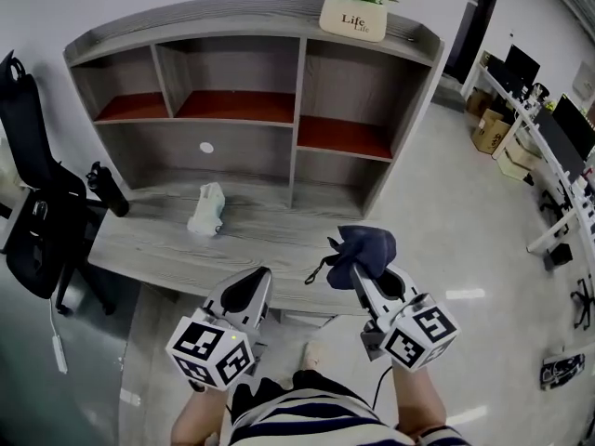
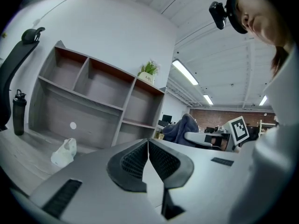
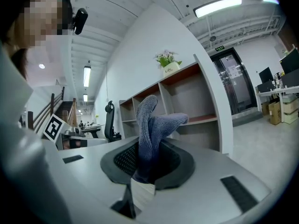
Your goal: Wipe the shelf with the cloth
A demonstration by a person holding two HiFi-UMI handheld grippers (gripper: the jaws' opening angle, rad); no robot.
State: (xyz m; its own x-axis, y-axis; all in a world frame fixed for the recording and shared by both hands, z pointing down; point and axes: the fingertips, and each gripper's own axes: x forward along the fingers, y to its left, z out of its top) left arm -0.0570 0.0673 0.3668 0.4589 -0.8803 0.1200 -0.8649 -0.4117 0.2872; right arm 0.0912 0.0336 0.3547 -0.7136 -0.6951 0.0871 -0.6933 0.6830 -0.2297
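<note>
Two grippers, one of each other thing.
Left gripper [image 1: 249,288] and right gripper [image 1: 364,277] make two. One dark blue terry cloth [image 1: 367,246] sits in the right gripper's jaws. Ahead of them: one grey wooden five-compartment shelf unit [image 1: 299,110], one crumpled white plastic bag [image 1: 206,209], one cream-potted flowering plant [image 1: 356,7]. Left of them: one black bottle [image 1: 108,190], one black office chair [image 1: 33,184].

On my feed the cloth [image 1: 365,246] is a dark blue, fuzzy towel-type thing, all bunched up. It's pinched between the jaws of my right gripper [image 1: 357,269], with a floppy wad sticking up past the tips and a thin strand dangling off to the left. The shelf [image 1: 297,110] is grey wood-grain with reddish-brown boards in its upper compartments, standing upright against the white wall. The cloth sits in front of it, not touching.
</note>
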